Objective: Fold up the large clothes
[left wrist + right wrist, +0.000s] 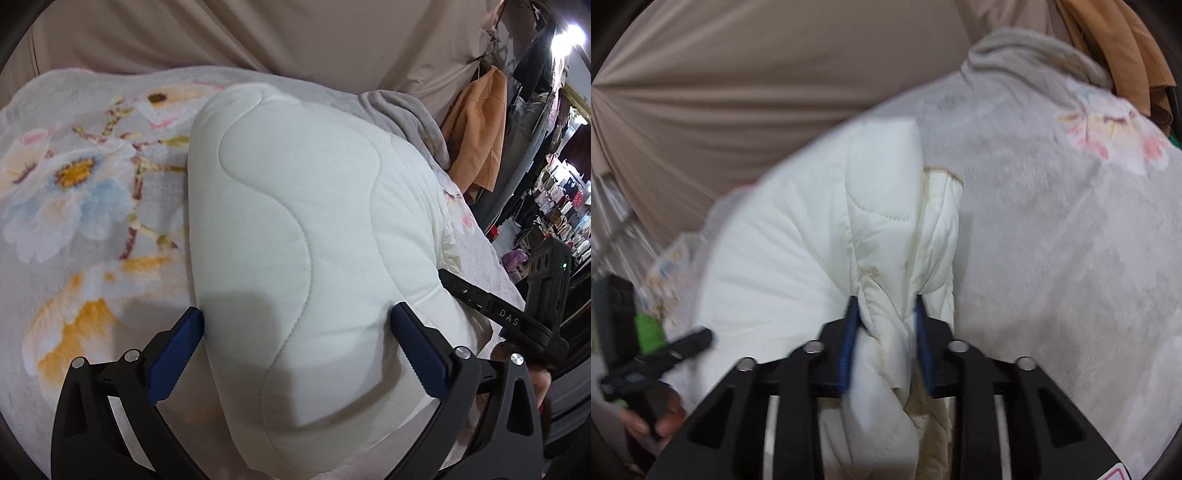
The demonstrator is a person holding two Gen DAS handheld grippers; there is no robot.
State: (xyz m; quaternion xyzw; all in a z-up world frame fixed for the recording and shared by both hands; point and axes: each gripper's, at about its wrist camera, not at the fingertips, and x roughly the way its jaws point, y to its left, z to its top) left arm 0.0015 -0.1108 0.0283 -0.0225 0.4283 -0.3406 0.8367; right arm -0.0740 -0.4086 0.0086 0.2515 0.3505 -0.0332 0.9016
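A white quilted padded jacket (295,229) lies folded into a thick bundle on a floral fleece blanket (74,192). My left gripper (297,323) is open, its blue-padded fingers (177,354) straddling the near end of the bundle without pinching it. In the right wrist view my right gripper (886,310) is shut on a bunched edge of the jacket (812,240), the cloth squeezed between the blue pads (849,339). The right gripper's black body (524,314) shows at the right of the left wrist view; the left gripper's body (639,354) shows at the lower left of the right wrist view.
A beige curtain (258,33) hangs behind the bed. The grey blanket (1052,229) spreads to the right. An orange garment (476,136) hangs at the right, beside racks of clothes (554,206).
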